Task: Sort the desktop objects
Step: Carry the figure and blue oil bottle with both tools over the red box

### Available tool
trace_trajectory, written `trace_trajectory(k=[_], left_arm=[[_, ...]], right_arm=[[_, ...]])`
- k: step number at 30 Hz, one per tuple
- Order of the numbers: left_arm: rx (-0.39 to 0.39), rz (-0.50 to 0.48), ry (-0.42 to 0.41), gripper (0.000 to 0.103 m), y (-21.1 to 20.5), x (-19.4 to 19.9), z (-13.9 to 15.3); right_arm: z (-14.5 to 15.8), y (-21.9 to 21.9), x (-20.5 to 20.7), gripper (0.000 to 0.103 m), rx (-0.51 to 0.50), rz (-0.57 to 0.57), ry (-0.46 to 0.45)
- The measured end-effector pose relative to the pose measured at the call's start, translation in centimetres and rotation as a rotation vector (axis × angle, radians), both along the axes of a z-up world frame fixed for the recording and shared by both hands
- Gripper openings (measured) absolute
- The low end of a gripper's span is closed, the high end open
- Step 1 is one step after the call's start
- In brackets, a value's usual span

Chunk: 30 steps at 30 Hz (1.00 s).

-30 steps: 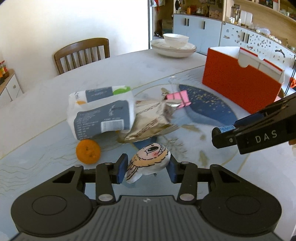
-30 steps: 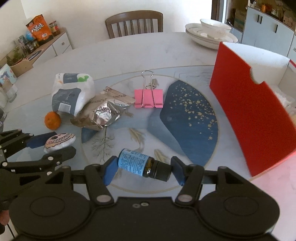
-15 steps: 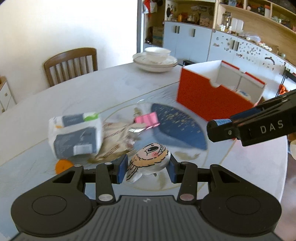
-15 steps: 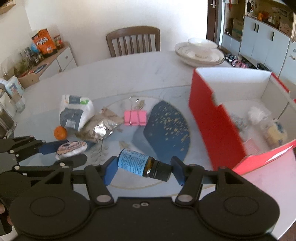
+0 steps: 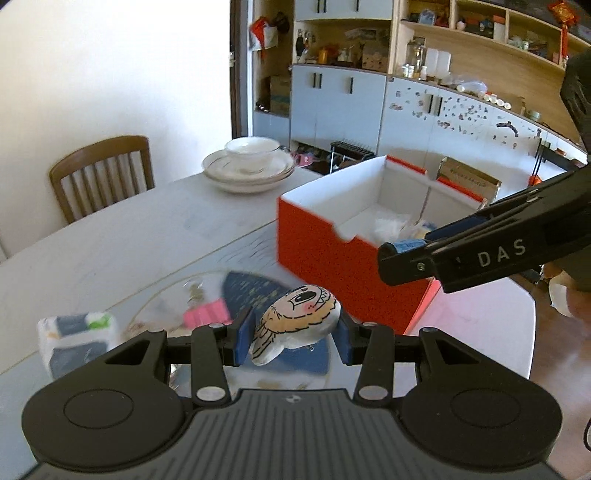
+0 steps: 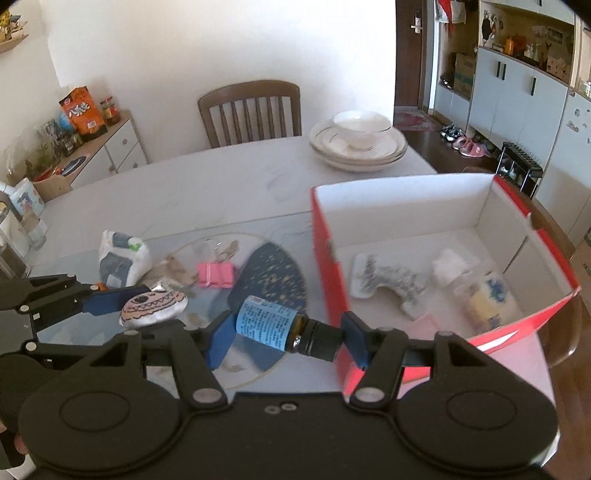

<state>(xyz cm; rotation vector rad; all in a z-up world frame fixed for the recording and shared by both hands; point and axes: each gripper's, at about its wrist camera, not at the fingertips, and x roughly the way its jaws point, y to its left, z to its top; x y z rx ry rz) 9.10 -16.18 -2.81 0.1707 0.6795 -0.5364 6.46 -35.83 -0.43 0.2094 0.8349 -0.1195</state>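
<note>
White wall [image 6: 184,48], wooden chair [image 6: 249,110], grey cabinets [image 5: 338,101], open shelves [image 5: 480,33]

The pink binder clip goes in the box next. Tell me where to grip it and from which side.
Grip the pink binder clip across its flat folded body, coming down from above. It lies flat on the table, so its wide faces give the fingers little to pinch; close on its two short ends. Its wire handles look blurred, so avoid them.

You now hold both grippers higher above the table [image 6: 229,184], nearer the red box [image 6: 491,206], its inside showing.
</note>
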Motion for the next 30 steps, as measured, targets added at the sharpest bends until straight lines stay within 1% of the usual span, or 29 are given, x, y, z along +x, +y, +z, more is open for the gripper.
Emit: trace_trajectory(k=[9, 16, 22, 30], left_arm=[[0.003, -0.005, -0.024, 0.043, -5.4, 1.4, 0.7], [0.028, -0.025, -0.029, 0.043, -9.7, 2.4, 0.9], [0.067, -0.05, -0.02, 0.043, -13.3, 3.4, 0.5], [0.101, -0.041, 0.042, 0.043, -16.5, 6.2, -0.6]], right_arm=[[0.3, -5.6, -0.4, 0.062, -0.013, -0.005, -0.019], [-0.1, -9.6, -0.5, 0.062, -0.017, -0.015, -0.03], [-0.8, -12.7, -0.3, 0.062, -0.023, -0.02, -0.025], [-2.3, -16.1, 0.8, 0.062, -0.013, -0.034, 0.005]])
